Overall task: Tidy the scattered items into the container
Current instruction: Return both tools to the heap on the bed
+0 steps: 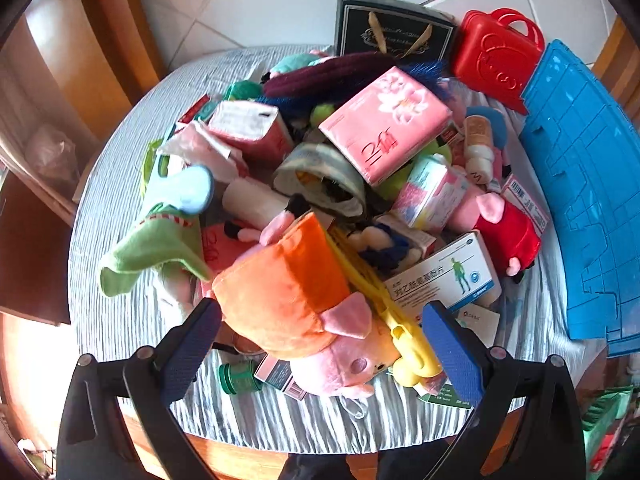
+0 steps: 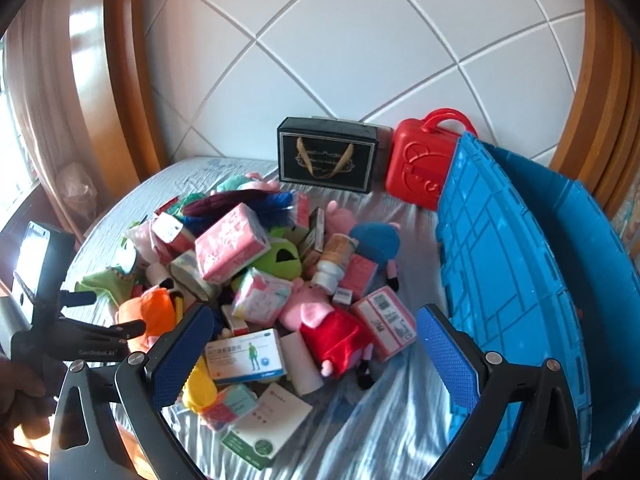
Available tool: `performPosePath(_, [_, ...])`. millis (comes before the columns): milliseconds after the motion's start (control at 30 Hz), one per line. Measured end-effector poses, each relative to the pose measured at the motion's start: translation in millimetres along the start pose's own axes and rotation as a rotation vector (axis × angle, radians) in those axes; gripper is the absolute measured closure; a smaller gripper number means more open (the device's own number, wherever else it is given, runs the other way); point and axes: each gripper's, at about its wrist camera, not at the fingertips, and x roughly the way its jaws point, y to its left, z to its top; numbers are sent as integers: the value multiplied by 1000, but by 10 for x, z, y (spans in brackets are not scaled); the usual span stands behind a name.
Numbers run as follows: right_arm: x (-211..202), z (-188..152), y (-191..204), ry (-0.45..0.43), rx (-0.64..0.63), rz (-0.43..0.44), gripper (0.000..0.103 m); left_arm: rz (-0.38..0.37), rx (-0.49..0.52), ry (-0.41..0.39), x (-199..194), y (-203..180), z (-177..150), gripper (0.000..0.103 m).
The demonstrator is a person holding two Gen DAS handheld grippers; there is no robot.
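While both claws stand spread wide and empty, a heap of scattered items lies ahead of them on a bed covered in pale grey-striped crinkled sheet (image 1: pixel 120 312).

Left claw (image 1: pixel 322 332): fingers apart, gripping nothing. Between its blue textured pads lies a pink plush pig in an orange dress (image 1: pixel 296 304), head toward the camera. Whether the pads touch it, cannot tell. Just right of the pig, by the right pad, a yellow plastic clip-like piece (image 1: pixel 404 336). Ahead and right, a white-and-blue cardboard medicine box with a green figure printed on it (image 1: pixel 444 276). Ahead and left, a green plush dinosaur (image 1: pixel 156 240). Farther ahead, atop the heap, a pink soft pack of tissues (image 1: pixel 384 124).

Right claw (image 2: pixel 312 336): likewise open, holding nothing, hovering over the heap's near edge. Between its fingers, a pink plush pig in a red dress (image 2: pixel 336 336), the same medicine box toward the left pad. Just ahead of the right pad, a pink carton with a barcode label (image 2: pixel 388 320).

Container: large blue ribbed plastic crate (image 2: pixel 500 264), standing on the bed just right of the right claw, beside the heap. Far ahead, against the white tiled wall: a black gift box with gold ribbon handles (image 2: pixel 328 160) and a red plastic toy suitcase (image 2: pixel 420 160), side by side.
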Motion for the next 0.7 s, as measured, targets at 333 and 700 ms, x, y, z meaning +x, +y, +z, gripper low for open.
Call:
performPosePath(333, [312, -190, 210, 68, -38, -1, 0, -64, -138, 114, 664, 300, -112, 1])
performPosePath(700, [516, -356, 284, 127, -55, -11, 0, -76, -191, 166, 1131, 304, -97, 0])
